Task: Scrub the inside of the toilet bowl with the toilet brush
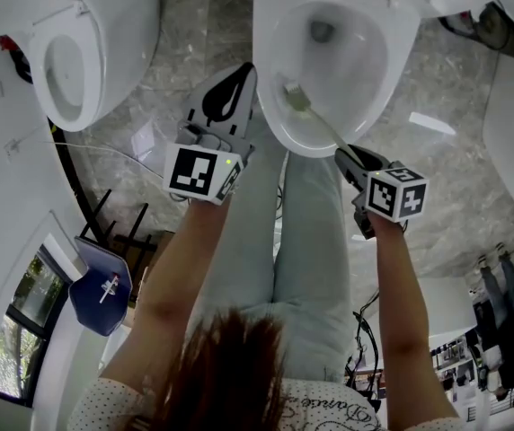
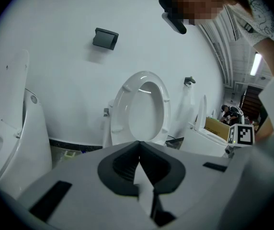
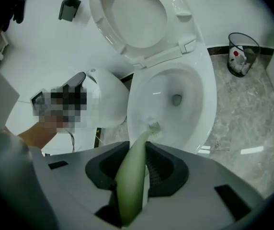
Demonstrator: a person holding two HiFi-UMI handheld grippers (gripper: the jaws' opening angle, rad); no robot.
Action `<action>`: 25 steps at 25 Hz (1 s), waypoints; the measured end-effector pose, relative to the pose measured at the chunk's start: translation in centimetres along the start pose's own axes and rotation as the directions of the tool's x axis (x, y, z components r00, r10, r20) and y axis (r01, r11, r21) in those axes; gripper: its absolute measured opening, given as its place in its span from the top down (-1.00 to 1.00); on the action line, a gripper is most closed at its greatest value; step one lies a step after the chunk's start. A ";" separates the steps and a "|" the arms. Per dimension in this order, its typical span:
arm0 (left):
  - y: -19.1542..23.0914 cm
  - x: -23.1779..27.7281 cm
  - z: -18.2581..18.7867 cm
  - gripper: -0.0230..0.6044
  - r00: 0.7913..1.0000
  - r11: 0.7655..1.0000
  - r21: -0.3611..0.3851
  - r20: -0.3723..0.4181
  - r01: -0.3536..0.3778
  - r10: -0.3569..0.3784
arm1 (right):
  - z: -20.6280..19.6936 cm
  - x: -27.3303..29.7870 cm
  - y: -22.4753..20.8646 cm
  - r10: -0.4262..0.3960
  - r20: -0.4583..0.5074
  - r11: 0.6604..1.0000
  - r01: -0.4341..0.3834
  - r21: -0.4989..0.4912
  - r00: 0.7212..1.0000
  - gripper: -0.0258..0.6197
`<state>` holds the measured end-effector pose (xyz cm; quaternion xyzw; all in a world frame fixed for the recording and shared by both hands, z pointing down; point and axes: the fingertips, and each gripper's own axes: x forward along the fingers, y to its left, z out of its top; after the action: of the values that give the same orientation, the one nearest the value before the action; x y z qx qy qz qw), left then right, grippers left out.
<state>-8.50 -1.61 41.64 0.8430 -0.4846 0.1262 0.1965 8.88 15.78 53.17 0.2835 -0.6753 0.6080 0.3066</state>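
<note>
Holding the toilet brush (image 3: 131,176) by its green handle (image 1: 327,128), the right gripper (image 1: 349,157) has its jaws clamped on it. The handle runs from the gripper forward and a bit left, down into the toilet bowl (image 1: 371,79). Its bristle head (image 1: 295,95) lies against the near inside wall, well short of the drain hole (image 1: 322,31). The left gripper (image 1: 232,86) hangs just beside the bowl's left rim, jaws together, nothing in them. I think the scrubbing falls to the right gripper, pushing the head deeper.
</note>
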 end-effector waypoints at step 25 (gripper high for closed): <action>0.2 -0.9 -1.1 0.92 1.000 1.000 -0.012 -0.004 -0.020 0.020 | 8.5 2.9 0.9 0.060 0.224 0.988 -0.090 0.125 0.973 0.55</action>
<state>-9.12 -0.52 42.29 0.8366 -0.4936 0.1266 0.2012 5.70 7.43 54.18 0.3433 -0.6727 0.6281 0.1872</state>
